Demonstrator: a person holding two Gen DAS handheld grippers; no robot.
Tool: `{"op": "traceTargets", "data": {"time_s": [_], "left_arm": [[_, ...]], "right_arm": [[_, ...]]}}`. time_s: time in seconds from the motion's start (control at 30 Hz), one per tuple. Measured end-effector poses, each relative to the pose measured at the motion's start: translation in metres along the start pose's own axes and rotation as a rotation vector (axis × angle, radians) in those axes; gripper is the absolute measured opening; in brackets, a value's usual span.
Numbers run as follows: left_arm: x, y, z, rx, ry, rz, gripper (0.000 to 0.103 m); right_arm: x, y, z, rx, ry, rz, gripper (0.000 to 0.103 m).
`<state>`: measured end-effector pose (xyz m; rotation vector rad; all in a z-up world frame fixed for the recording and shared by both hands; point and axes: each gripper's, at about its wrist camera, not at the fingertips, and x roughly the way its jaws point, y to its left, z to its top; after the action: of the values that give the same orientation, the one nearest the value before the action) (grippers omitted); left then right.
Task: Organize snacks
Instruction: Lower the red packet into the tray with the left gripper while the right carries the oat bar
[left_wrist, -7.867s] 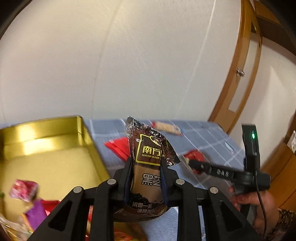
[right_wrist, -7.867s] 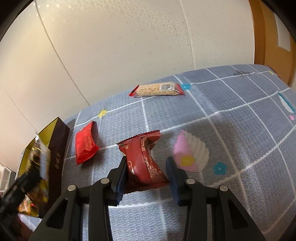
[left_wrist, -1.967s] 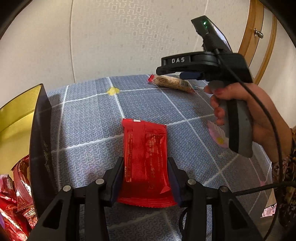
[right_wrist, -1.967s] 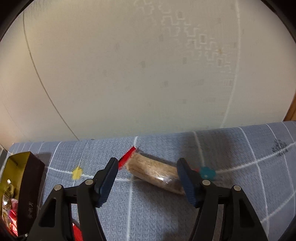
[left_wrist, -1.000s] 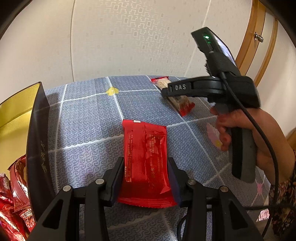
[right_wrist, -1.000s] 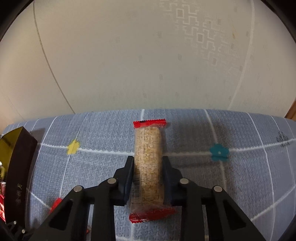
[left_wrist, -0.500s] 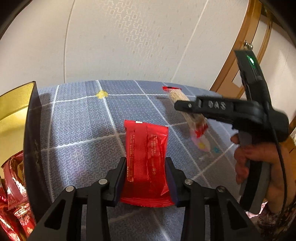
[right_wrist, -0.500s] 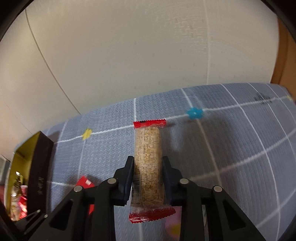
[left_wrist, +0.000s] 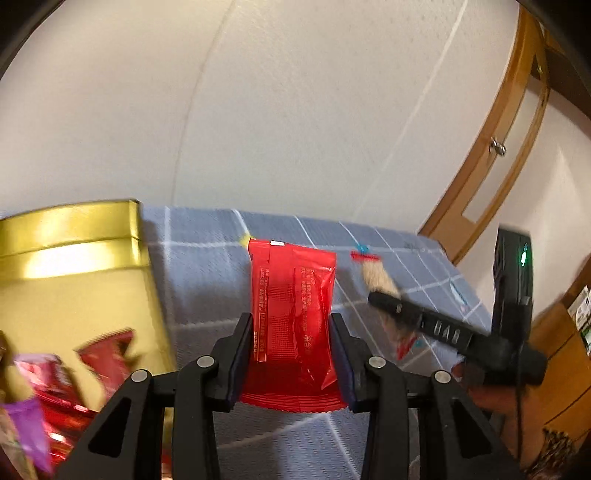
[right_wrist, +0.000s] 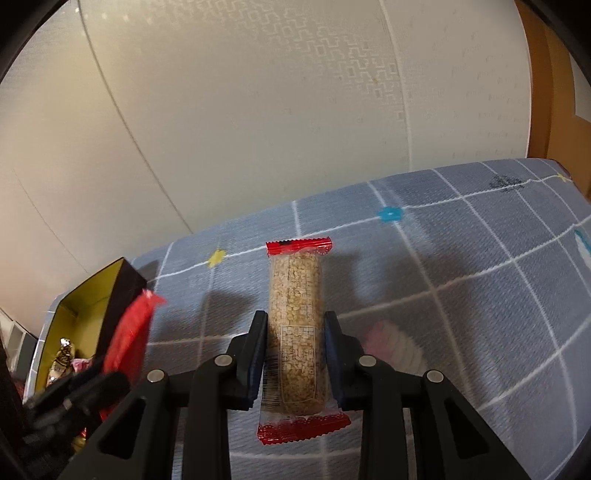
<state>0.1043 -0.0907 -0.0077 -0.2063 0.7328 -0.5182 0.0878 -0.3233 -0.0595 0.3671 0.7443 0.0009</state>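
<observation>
My left gripper is shut on a flat red snack packet and holds it in the air just right of the gold box. The packet also shows at the left of the right wrist view. My right gripper is shut on a clear-wrapped grain bar with red ends, lifted above the grey checked cloth. The right gripper and its bar show at the right of the left wrist view.
The gold box holds several wrapped snacks, red, pink and purple. A pink and white wrapped cake lies on the cloth beside my right gripper. A wooden door frame stands to the right, and a pale wall is behind.
My left gripper has lifted the red packet off the cloth and swung left toward the gold box. My right gripper has carried the grain bar left and closer to the box.
</observation>
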Motion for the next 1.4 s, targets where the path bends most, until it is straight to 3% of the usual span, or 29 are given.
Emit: {"op": "traceTargets", "data": {"time_s": [0.27,0.5,0.9,1.0,1.1,1.23,1.4], "left_arm": [[-0.034,0.061,0.013,-0.141,-0.054,0.087,0.041],[-0.05,0.107,0.014,-0.243,-0.05,0.153,0.041],[-0.066,0.157,0.025,-0.195,0.034,0.349,0.041],[-0.058,0.172,0.017,-0.26,0.058,0.358,0.041],[-0.053,0.184,0.014,-0.353,0.079,0.289,0.041],[-0.05,0.182,0.016,-0.37,0.089,0.277,0.041],[-0.046,0.184,0.018,-0.371,0.107,0.339,0.046]], "right_arm": [[0.008,0.035,-0.01,-0.058,0.014,0.035,0.03],[0.008,0.068,-0.009,-0.097,0.002,0.091,0.03],[0.011,0.107,-0.004,-0.109,-0.014,0.204,0.03],[0.012,0.118,-0.003,-0.118,-0.02,0.219,0.03],[0.013,0.129,-0.004,-0.121,-0.022,0.241,0.03],[0.015,0.144,-0.006,-0.146,-0.02,0.257,0.03],[0.017,0.157,-0.01,-0.166,-0.017,0.271,0.03]]}}
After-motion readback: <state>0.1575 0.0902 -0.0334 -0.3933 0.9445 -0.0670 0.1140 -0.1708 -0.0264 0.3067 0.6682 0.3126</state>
